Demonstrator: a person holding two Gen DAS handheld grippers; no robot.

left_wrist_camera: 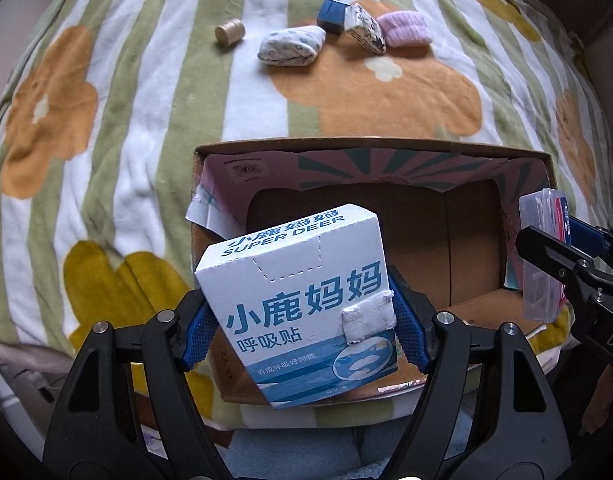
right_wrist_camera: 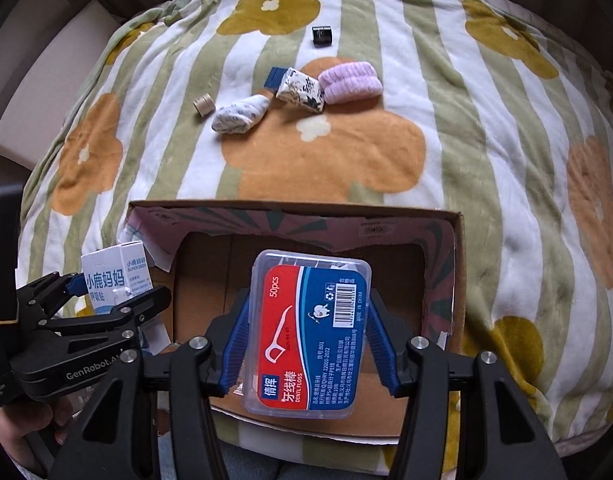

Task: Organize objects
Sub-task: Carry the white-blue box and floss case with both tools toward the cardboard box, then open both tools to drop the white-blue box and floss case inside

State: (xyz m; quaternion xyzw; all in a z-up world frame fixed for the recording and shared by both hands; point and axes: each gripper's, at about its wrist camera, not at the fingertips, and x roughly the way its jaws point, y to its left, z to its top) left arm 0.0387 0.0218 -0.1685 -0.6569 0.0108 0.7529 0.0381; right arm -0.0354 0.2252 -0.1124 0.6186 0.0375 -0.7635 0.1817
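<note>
My left gripper (left_wrist_camera: 302, 328) is shut on a white and blue Super Deer box (left_wrist_camera: 298, 304) and holds it over the near left part of an open cardboard box (left_wrist_camera: 370, 146). My right gripper (right_wrist_camera: 306, 344) is shut on a clear dental floss case (right_wrist_camera: 306, 332) with a red and blue label, above the same cardboard box (right_wrist_camera: 298, 206). The floss case also shows at the right edge of the left wrist view (left_wrist_camera: 542, 256). The Super Deer box shows at the left of the right wrist view (right_wrist_camera: 114, 280).
On the striped flower blanket (right_wrist_camera: 486, 152) beyond the box lie a patterned sock roll (right_wrist_camera: 240, 114), a pink sock roll (right_wrist_camera: 350, 82), a floral pack (right_wrist_camera: 300, 90), a blue box (right_wrist_camera: 275, 77), a tan cylinder (right_wrist_camera: 203, 106) and a black cylinder (right_wrist_camera: 321, 36).
</note>
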